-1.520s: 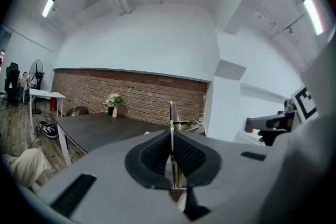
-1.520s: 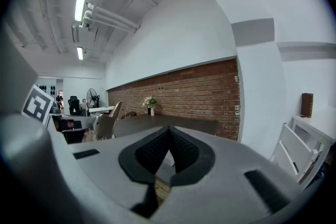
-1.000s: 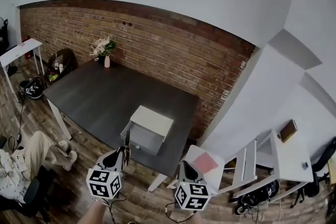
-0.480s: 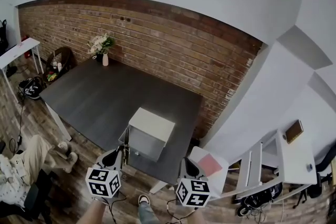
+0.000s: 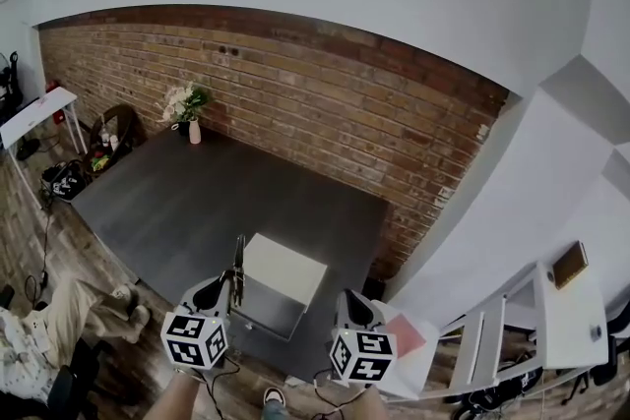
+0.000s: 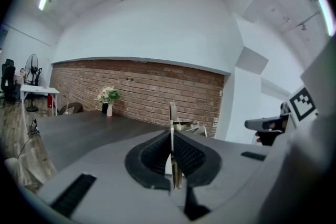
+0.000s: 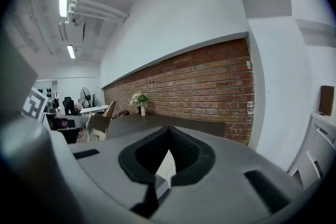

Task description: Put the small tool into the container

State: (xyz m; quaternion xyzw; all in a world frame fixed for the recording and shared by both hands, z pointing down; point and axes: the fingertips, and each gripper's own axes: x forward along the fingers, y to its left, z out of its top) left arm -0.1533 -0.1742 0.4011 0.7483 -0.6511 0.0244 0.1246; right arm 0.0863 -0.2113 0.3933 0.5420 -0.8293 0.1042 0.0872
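Left gripper view had my left gripper [image 6: 171, 136] pinching the tool [image 6: 171, 113] upright, tip sticking out past the pads, probably so it drops straight in. Head view put the container [image 5: 285, 269] on the table [image 5: 177, 202], near side, just beyond the tool. Right gripper [image 5: 351, 300] was pressed together, empty, I guess just spare.

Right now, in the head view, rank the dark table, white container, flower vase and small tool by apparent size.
1. dark table
2. white container
3. flower vase and small tool look about alike; the tool is much nearer the camera, so I won't rank them.
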